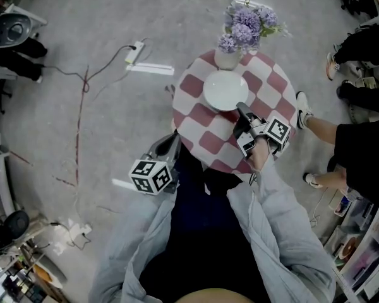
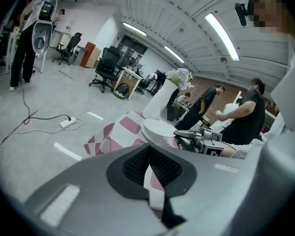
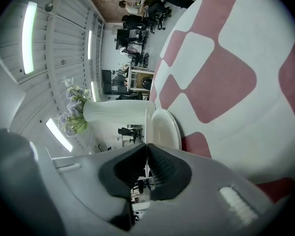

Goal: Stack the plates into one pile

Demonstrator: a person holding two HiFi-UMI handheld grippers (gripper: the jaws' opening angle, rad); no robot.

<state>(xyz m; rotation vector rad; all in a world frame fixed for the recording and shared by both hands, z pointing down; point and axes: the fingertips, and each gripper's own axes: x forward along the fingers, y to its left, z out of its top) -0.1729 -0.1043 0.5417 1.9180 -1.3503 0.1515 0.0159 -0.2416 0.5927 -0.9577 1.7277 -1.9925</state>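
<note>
**Both grippers closed, plate in the middle of the table**

The white plate [image 1: 225, 90] lies near the middle of the round table [image 1: 202, 141], on its pink and white checked cloth. Just behind it stands the vase [image 1: 227, 59] of purple flowers [image 1: 246, 24]. From where I look it seems to be a pile, but I cannot count how many plates are in it.

The right gripper [image 1: 240, 110] points at the near rim of the plate. Its jaws are pressed together and nothing is between them. The tips are just beside the rim, perhaps touching it.

The left gripper [image 1: 169, 142] is at the near left edge of the table, well apart from the plate. Its jaws are also together and hold nothing.
</note>
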